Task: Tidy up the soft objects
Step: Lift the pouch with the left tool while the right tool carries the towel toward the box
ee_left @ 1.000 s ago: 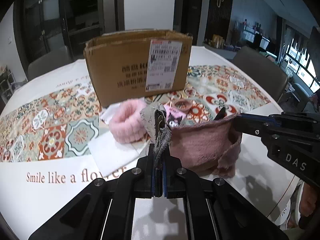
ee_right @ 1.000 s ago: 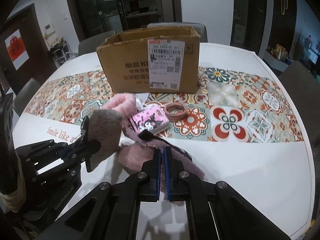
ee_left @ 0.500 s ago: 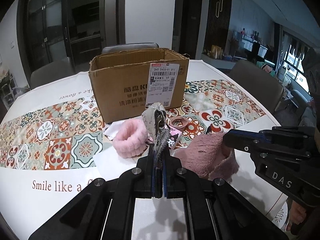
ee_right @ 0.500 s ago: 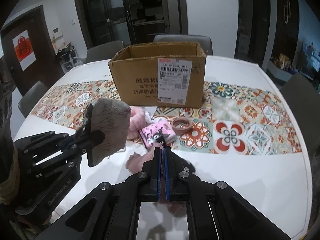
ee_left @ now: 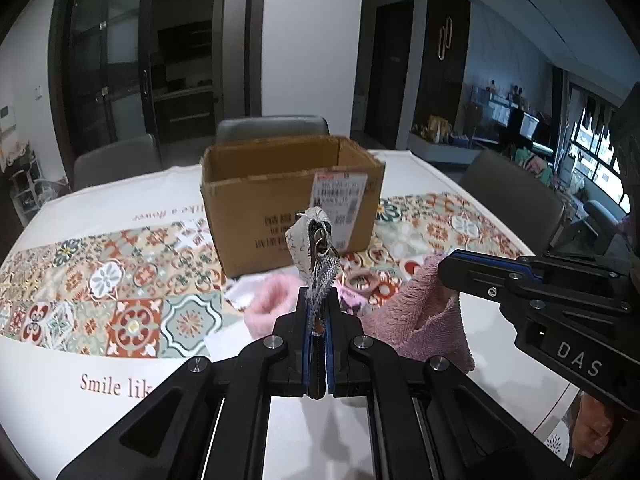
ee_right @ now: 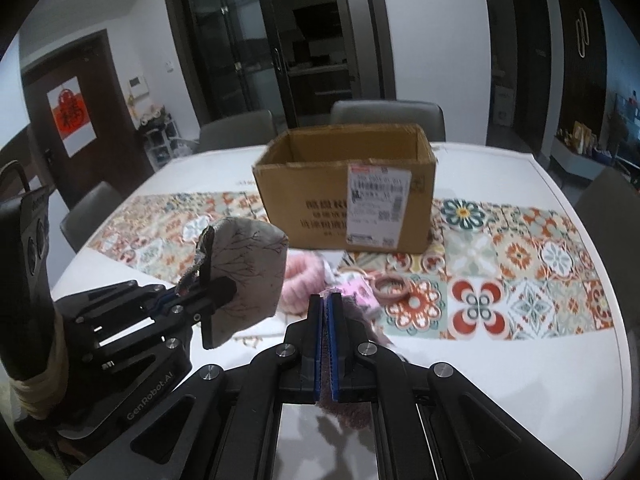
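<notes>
Pouch point(ee_right: 244, 276) of pale grey fabric with a branch print hangs off the surface, pinched by its zipper edge in the left tool point(ee_left: 318, 312), whose fingers are clamped together on it. Just to its right, the right tool point(ee_right: 327, 316) is closed on a fluffy pink cloth point(ee_left: 420, 320), lifted and drooping. Below them on the surface point(ee_right: 520, 360) lie a pink furry band point(ee_right: 300, 284), a small pink packet point(ee_right: 360, 292) and a brown ring point(ee_right: 392, 286). Farther back stands an open cardboard box point(ee_right: 344, 196) on the patterned tile runner point(ee_right: 520, 260).
</notes>
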A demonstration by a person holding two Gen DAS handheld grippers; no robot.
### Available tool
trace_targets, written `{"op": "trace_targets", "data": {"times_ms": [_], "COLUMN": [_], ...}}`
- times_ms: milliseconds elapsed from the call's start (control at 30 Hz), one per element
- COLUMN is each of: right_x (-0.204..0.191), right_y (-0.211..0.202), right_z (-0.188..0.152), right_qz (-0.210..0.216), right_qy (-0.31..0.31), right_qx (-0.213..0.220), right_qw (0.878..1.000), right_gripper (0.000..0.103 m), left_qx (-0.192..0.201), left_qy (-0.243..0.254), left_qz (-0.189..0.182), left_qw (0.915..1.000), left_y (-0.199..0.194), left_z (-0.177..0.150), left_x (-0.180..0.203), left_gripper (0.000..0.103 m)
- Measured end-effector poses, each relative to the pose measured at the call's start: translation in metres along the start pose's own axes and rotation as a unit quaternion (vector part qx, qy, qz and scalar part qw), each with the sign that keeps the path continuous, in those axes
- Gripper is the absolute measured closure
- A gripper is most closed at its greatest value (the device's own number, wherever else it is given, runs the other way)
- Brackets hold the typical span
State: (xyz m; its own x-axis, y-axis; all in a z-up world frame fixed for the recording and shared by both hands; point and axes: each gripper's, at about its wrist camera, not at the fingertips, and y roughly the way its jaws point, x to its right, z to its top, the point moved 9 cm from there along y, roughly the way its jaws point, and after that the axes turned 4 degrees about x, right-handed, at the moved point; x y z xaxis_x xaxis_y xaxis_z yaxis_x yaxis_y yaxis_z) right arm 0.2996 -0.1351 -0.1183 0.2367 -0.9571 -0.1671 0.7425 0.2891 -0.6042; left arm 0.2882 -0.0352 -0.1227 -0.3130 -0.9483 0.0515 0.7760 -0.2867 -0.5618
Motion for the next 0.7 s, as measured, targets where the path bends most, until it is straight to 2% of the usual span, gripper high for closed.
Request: {"op": "trace_targets", "data": {"times_ms": [700], "right_x": [-0.008], "right_y": [-0.022], "right_z": [0.074], "right_qz": [0.006], "right_qy": [-0.013], "right_qx": [0.094], "right_qw": [0.995], "right_gripper": [0.099], "left_qx": [0.073], "left_qy": [-0.002], "left_qz": [0.014], "left_qw": [0.9972], "left_y": [-0.017], "left_z": [0.067], "left_x": [-0.016], "left_gripper": [0.096]}}
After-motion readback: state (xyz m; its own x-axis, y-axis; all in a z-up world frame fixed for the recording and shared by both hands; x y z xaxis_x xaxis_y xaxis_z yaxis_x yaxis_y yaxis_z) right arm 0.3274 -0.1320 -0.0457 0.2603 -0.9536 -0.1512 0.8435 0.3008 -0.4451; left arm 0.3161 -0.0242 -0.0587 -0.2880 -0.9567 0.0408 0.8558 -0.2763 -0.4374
